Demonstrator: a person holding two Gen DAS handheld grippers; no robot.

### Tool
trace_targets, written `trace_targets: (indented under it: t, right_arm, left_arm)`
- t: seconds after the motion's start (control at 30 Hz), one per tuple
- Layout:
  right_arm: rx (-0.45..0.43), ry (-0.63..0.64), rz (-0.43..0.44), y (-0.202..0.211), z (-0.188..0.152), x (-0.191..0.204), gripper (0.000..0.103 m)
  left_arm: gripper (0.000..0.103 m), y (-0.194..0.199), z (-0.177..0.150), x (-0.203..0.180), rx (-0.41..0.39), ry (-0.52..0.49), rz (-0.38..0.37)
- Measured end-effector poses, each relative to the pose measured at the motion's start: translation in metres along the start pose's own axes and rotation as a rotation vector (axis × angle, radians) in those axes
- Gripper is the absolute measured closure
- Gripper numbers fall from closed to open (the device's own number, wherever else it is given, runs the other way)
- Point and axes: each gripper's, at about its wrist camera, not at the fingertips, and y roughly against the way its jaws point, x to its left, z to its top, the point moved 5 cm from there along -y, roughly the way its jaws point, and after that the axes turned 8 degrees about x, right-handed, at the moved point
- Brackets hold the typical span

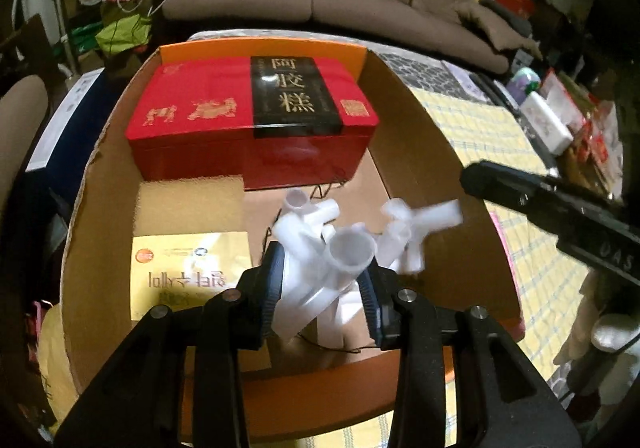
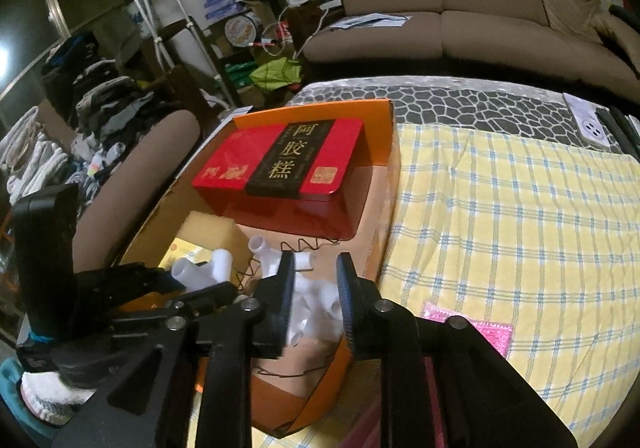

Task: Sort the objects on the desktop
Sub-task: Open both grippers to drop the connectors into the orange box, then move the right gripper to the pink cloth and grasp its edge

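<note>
An open orange cardboard box (image 1: 404, 116) holds a red gift tin (image 1: 224, 116), a yellow packet (image 1: 188, 268) and white pipe fittings. My left gripper (image 1: 324, 272) hangs over the box's near end with a white pipe fitting (image 1: 320, 244) between its pads, touching both. A second white fitting (image 1: 416, 232) shows blurred in mid-air just right of it, over the box floor. My right gripper (image 2: 316, 280) stands open above the box; no pad touches the blurred white fittings (image 2: 316, 308) below it. The left gripper (image 2: 160, 280) shows at the left with its fitting (image 2: 204, 268).
The box stands on a yellow checked cloth (image 2: 520, 228) with a pink packet (image 2: 484, 328) beside it. A thin black wire (image 2: 304, 246) lies on the box floor. Packets and a white box (image 1: 548, 120) crowd the table's right side. A brown sofa (image 2: 460, 8) stands behind.
</note>
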Motion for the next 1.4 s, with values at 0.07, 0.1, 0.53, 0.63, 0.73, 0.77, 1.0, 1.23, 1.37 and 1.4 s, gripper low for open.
trace_targets:
  t: [0.07,0.1,0.53,0.63,0.73,0.77,1.0,1.23,1.37,1.4]
  right_arm:
    - [-0.008,-0.003,0.0,0.003,0.001,-0.001,0.062]
    - [-0.015,-0.006,0.001,0.006,0.002,-0.003,0.061]
    - [-0.062,-0.108,-0.053,0.046,-0.001,-0.059,0.036]
    - [-0.059,-0.127,-0.074,0.052,-0.005,-0.072,0.025]
    - [-0.053,-0.138,-0.099,0.056,-0.01,-0.082,0.018]
    - [-0.046,-0.141,-0.111,0.057,-0.012,-0.085,0.018]
    - [0.009,-0.168,-0.165,0.056,-0.033,-0.107,0.018]
    - [0.068,-0.18,-0.2,0.049,-0.052,-0.123,0.022]
    - [0.097,-0.181,-0.197,0.043,-0.059,-0.128,0.035]
    - [0.106,-0.182,-0.194,0.041,-0.062,-0.129,0.039]
  left_arm:
    - [0.036,0.006,0.002,0.004,-0.018,0.018,-0.017]
    - [0.023,0.008,0.004,0.005,-0.028,0.028,-0.027]
    - [0.0,0.022,0.005,-0.015,-0.079,-0.021,-0.054]
    - [0.0,0.024,0.004,-0.024,-0.09,-0.032,-0.052]
    - [0.0,0.031,0.002,-0.033,-0.111,-0.04,-0.06]
    - [0.0,0.034,0.0,-0.037,-0.116,-0.044,-0.061]
    - [0.0,0.046,-0.015,-0.071,-0.14,-0.117,-0.056]
    - [0.0,0.037,-0.053,-0.106,-0.096,-0.125,-0.096]
    - [0.001,0.032,-0.073,-0.124,-0.086,-0.139,-0.103]
    - [0.001,0.029,-0.078,-0.126,-0.077,-0.133,-0.108]
